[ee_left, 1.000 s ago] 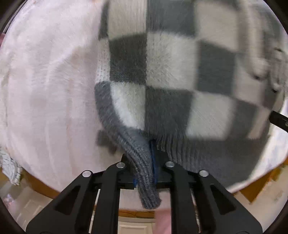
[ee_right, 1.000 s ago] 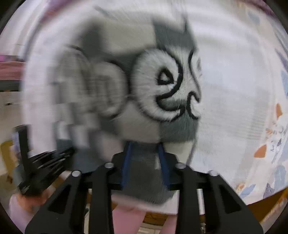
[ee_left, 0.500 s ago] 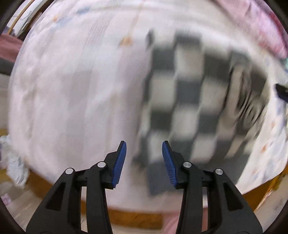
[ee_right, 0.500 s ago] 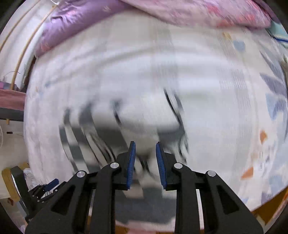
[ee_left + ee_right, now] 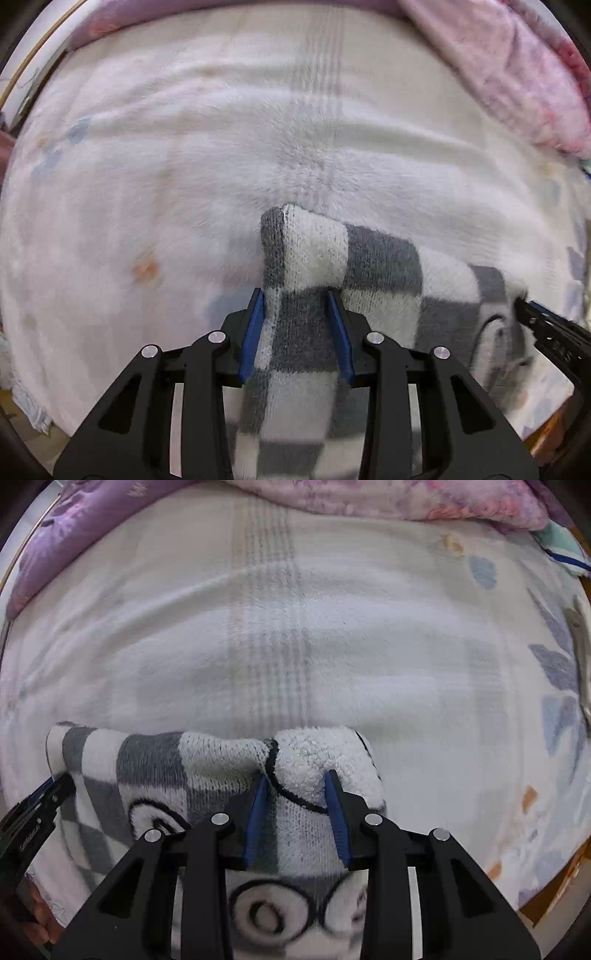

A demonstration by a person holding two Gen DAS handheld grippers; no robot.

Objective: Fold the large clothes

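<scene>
A grey-and-white checked knit sweater (image 5: 380, 258) with a cartoon face lies folded on the bed. Its far fold stands up as a thick ridge. My left gripper (image 5: 295, 317) points down at the ridge's left end. Its jaws are closing, and the blue pads (image 5: 255, 325) press on the fabric between them. My right gripper (image 5: 295, 801) is at the right end of the sweater (image 5: 147, 760). Its jaws are closing too, on a bunched white fold. Each wrist view shows the other gripper's black frame at its edge.
A white plush blanket (image 5: 332, 646) with faint stripes and small prints covers the bed beyond the sweater. A pink quilt (image 5: 517, 74) and a purple one (image 5: 74, 535) lie along the far side. The wooden bed edge (image 5: 554, 893) shows at the lower right.
Both grippers let go of the sweater's hem, opened and swept across the bed. Now their jaws stand around the sweater's folded edge and have narrowed onto it.
</scene>
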